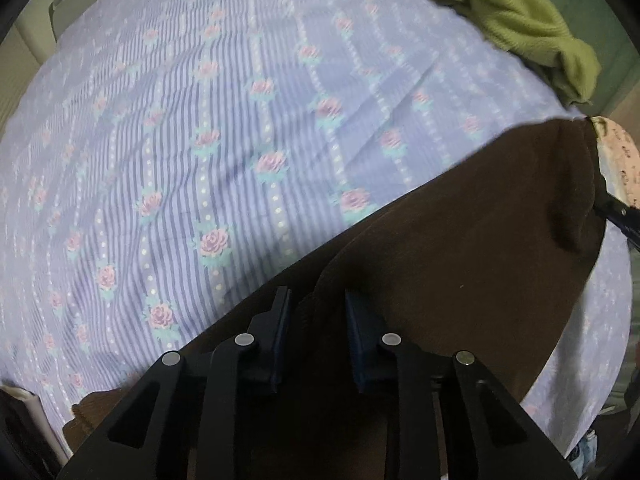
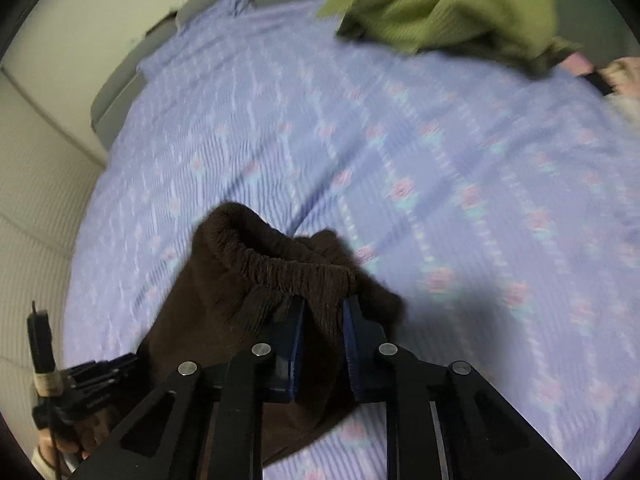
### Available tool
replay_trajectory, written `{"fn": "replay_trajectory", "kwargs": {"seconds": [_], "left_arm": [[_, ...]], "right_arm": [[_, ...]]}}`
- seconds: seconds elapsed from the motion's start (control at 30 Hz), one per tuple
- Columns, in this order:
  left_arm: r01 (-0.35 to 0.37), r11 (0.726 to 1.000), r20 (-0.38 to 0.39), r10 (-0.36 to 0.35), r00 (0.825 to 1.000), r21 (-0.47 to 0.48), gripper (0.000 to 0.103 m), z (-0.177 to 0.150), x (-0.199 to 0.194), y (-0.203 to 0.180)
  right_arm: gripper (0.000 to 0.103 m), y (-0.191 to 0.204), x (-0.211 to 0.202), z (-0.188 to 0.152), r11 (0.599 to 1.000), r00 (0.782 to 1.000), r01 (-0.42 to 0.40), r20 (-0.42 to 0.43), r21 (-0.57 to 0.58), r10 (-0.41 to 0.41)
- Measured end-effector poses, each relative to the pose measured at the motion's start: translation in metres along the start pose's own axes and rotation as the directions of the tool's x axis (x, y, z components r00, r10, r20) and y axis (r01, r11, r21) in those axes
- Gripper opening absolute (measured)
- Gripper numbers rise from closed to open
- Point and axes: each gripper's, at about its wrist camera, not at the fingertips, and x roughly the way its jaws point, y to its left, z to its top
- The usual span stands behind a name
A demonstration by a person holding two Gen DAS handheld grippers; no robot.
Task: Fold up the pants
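Brown pants (image 1: 460, 248) lie on the bed (image 1: 200, 140), on its lilac sheet printed with roses. One edge of the fabric is pinched by the left gripper (image 1: 318, 312), while the right gripper (image 2: 324, 320) is clenched on the gathered elastic waistband (image 2: 280, 264). A green knit garment (image 2: 448, 4) lies crumpled at the bed's far side.

I am pointing my left gripper (image 1: 316, 300) steeply down, its pads pinching brown cloth. I am angling my right gripper (image 2: 323, 309) down too, its blue pads (image 2: 298, 332) clamping a gathered waistband.
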Motion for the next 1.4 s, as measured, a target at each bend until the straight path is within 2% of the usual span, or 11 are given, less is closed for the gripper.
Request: {"fn": "replay_trajectory", "kwargs": {"seconds": [0.3,0.4,0.5,0.63,0.77,0.83,1.0,1.1,1.23,1.3,1.4], "left_arm": [[-0.063,0.993,-0.105,0.052,0.993,-0.102,0.036,0.018,0.036,0.013],[-0.071,0.992,-0.091,0.061,0.994,-0.109,0.043,0.015,0.028,0.011],[-0.093,0.992,0.063,0.099,0.993,-0.089,0.077,0.006,-0.021,0.007],[-0.139,0.986,0.287,0.159,0.945,-0.090,0.100,-0.043,-0.107,0.021],[-0.154,0.975,0.292,0.197,0.936,-0.162,0.101,-0.095,-0.129,0.076],[-0.144,0.965,0.235,0.195,0.952,-0.220,0.100,-0.128,-0.129,0.111],[0.089,0.915,0.164,-0.026,0.986,-0.394,0.080,-0.185,-0.100,0.192],[0.204,0.864,0.188,-0.130,0.974,-0.461,0.073,-0.202,-0.080,0.215],[0.270,0.845,0.137,-0.232,0.963,-0.462,0.061,-0.196,-0.044,0.218],[0.290,0.830,0.126,-0.262,0.957,-0.476,0.036,-0.194,-0.031,0.216],[0.286,0.827,0.172,-0.231,0.958,-0.483,0.020,-0.194,-0.049,0.216]], "right_arm": [[0.021,-0.016,0.043,0.015,0.988,0.982,0.150,-0.120,0.035,-0.145],[0.044,-0.011,0.031,0.013,0.979,0.976,0.205,-0.074,-0.008,-0.205],[0.054,0.010,-0.020,0.005,0.951,0.949,0.304,0.108,-0.057,-0.297],[0.082,0.050,-0.083,-0.020,0.922,0.904,0.363,0.290,-0.132,-0.314],[0.082,0.095,-0.095,-0.052,0.933,0.951,0.255,0.240,-0.252,-0.195],[0.082,0.125,-0.084,-0.079,0.921,0.969,0.218,0.183,-0.323,-0.165],[0.082,0.208,-0.050,-0.146,0.844,0.995,0.099,0.044,-0.527,-0.089],[0.082,0.235,-0.040,-0.172,0.809,0.996,0.080,0.017,-0.583,-0.085],[0.082,0.251,-0.037,-0.192,0.790,0.995,0.083,0.002,-0.607,-0.103],[0.082,0.251,-0.035,-0.191,0.806,0.993,0.085,-0.013,-0.586,-0.115],[0.082,0.247,-0.037,-0.189,0.836,0.990,0.098,-0.034,-0.541,-0.138]]}}
